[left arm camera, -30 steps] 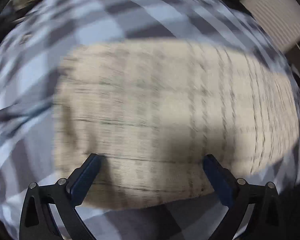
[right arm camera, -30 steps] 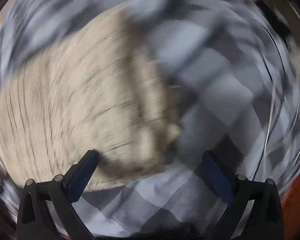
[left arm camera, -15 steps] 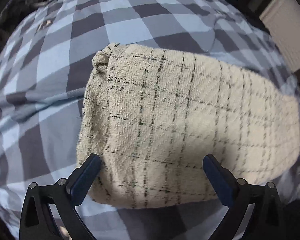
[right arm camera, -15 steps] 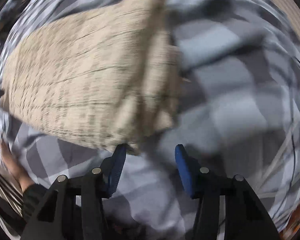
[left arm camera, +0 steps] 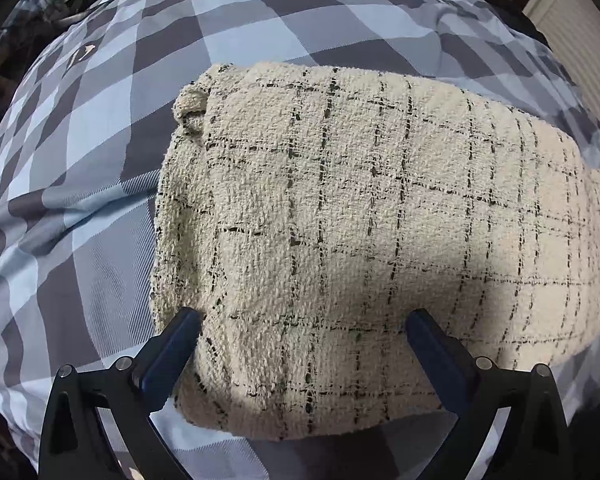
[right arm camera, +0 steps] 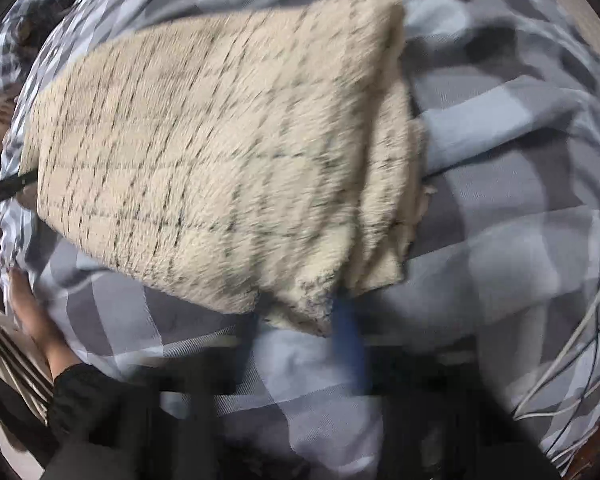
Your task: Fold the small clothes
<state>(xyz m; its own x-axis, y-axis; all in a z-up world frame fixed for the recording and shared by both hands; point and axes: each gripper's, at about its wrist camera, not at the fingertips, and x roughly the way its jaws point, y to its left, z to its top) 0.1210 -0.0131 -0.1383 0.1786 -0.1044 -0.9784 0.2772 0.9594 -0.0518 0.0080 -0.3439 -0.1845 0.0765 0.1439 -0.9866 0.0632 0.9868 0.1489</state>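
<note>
Clamping lower-centre on cream garment (right arm camera: 228, 152) corner: right gripper (right arm camera: 300, 320); left gripper (left arm camera: 300, 344) gaping; risking thin pinch slipping.

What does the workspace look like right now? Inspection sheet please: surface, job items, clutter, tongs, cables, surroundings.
Surface: bed cover in a blue and grey check, rumpled.
Job's things: cream garment with thin dark grid lines, folded into a thick pad lying on the cover.
Clutter: nothing seen on the cover beside the garment.
Tongs: left tongs open, straddling the garment's near edge. Right tongs shut at the garment's near corner; blur hides whether cloth is pinched.
Cables: thin pale cables at the cover's right edge.
Surroundings: a hand with a dark sleeve at the left edge in the right wrist view; white panel top right.
</note>
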